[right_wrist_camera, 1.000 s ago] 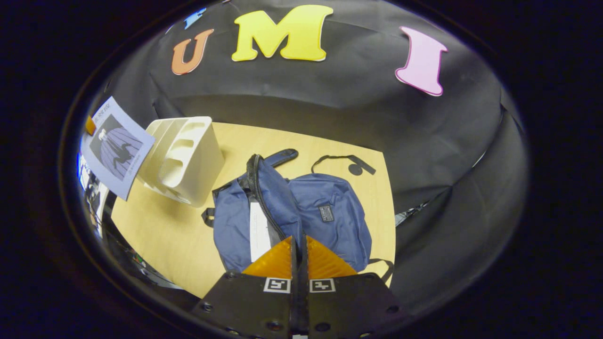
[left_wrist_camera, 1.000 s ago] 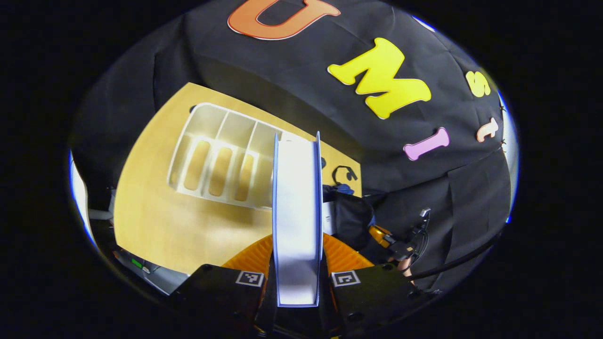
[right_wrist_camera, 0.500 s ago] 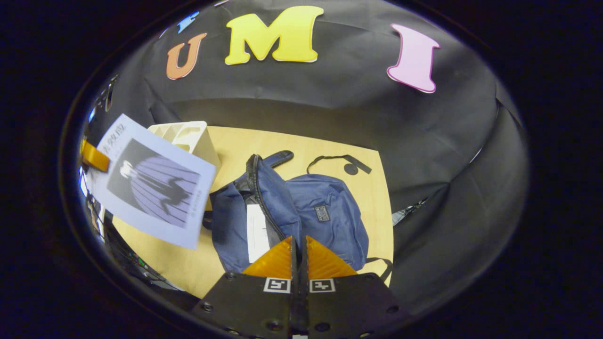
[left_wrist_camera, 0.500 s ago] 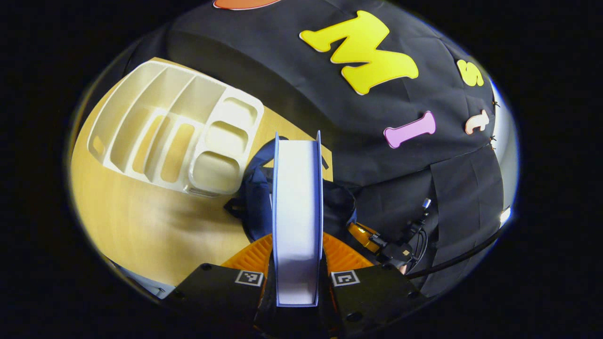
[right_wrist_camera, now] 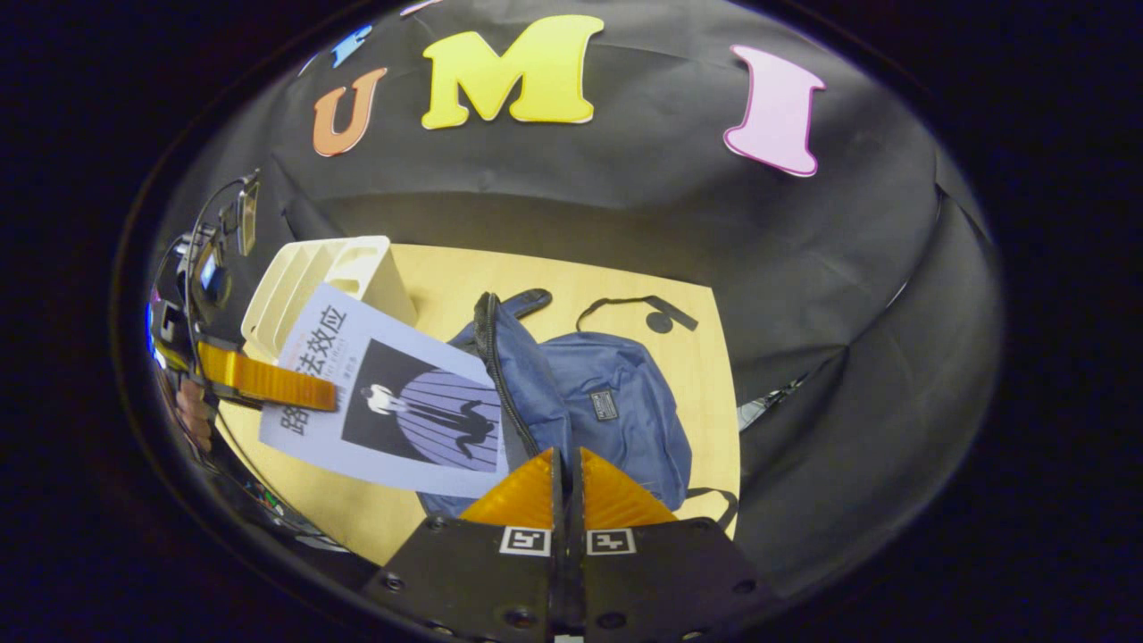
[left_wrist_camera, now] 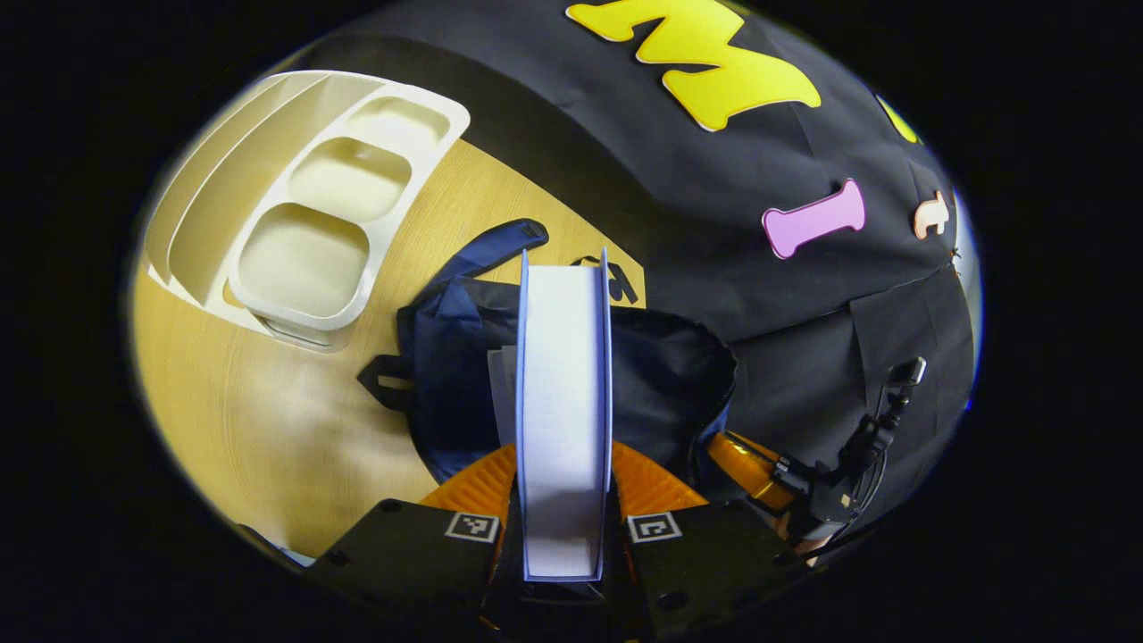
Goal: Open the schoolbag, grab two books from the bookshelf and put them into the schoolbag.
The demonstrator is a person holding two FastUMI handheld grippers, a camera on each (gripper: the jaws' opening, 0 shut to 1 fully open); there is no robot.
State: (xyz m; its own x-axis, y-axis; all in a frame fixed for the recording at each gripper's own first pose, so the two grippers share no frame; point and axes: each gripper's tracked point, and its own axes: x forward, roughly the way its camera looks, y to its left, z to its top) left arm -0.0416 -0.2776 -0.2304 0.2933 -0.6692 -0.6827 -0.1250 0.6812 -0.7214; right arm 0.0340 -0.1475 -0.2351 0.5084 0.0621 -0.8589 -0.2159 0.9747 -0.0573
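Carried the book, pinched in the left gripper, from beside the shelf to just over the open bag. Kept the right gripper closed and empty near the bag. Second book likely next to go in.

Light wooden table with a pale grain, black cloth wall draped behind it and down its right side
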